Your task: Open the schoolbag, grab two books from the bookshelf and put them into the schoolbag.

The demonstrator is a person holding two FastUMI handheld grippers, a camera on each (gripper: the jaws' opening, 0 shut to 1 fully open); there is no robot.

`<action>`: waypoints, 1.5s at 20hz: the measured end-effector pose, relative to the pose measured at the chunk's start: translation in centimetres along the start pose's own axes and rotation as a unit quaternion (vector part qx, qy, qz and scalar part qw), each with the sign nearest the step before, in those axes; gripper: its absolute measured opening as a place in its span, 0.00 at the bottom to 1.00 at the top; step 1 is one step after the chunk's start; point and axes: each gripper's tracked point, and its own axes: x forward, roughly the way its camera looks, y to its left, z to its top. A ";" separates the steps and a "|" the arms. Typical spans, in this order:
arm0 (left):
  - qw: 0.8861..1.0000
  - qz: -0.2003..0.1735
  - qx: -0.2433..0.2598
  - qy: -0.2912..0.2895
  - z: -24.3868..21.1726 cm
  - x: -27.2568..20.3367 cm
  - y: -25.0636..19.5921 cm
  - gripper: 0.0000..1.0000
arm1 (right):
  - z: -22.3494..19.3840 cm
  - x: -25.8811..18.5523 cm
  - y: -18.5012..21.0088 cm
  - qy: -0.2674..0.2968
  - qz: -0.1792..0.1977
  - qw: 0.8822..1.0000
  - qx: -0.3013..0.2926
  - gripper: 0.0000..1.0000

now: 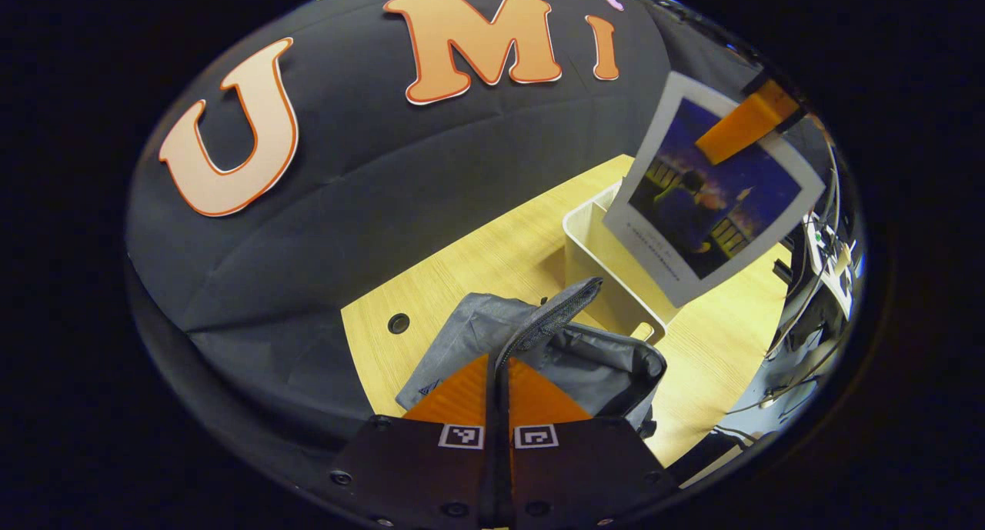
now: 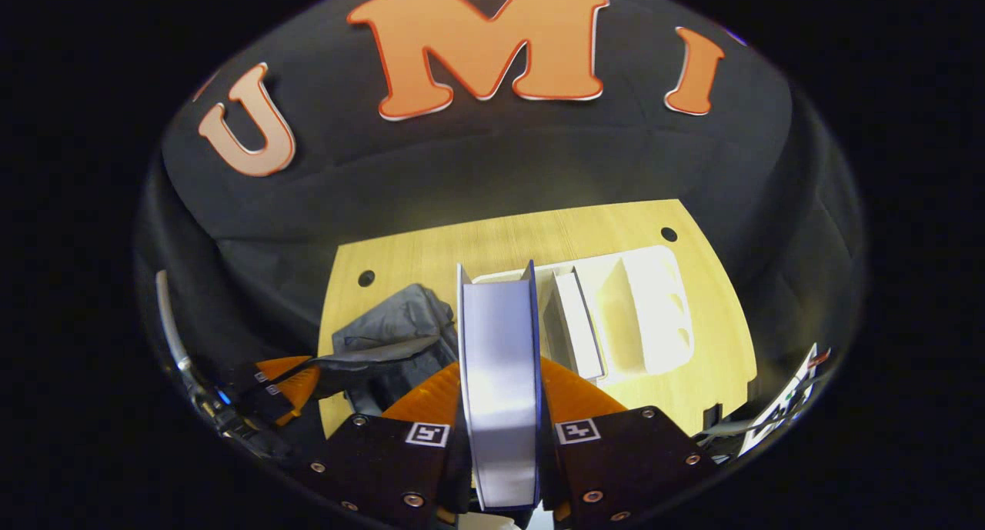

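Observation:
In the left gripper view my left gripper (image 1: 498, 370) is shut on the dark edge flap (image 1: 550, 315) of the grey schoolbag (image 1: 592, 361), holding it up off the wooden table. My right gripper (image 2: 500, 380) is shut on a book (image 2: 499, 322), seen edge-on with its pages facing me, above the table between bag and shelf. From the left gripper view that book's dark blue picture cover (image 1: 712, 199) hangs high over the white bookshelf (image 1: 608, 261). The bag (image 2: 392, 322) lies left of the book, with the left gripper (image 2: 288, 376) gripping its flap.
The white bookshelf (image 2: 646, 307) lies on the table with another white book (image 2: 577, 330) in a slot beside the held one. The wooden table (image 2: 431, 253) has round cable holes (image 2: 366, 278). Cables and gear (image 1: 823, 284) sit past its right edge.

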 end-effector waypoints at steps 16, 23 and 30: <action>0.998 0.011 0.052 0.014 0.6 -1.0 -0.7 0.00 | -16.7 2.6 1.4 -0.012 0.225 0.900 0.373 0.35; 0.999 0.006 0.050 0.016 1.0 -1.4 -1.9 0.01 | -18.8 10.6 6.2 0.008 0.221 0.875 0.431 0.35; 0.998 0.002 0.061 0.021 0.5 -1.4 -2.6 0.01 | -18.8 16.2 10.1 0.000 0.207 0.845 0.494 0.35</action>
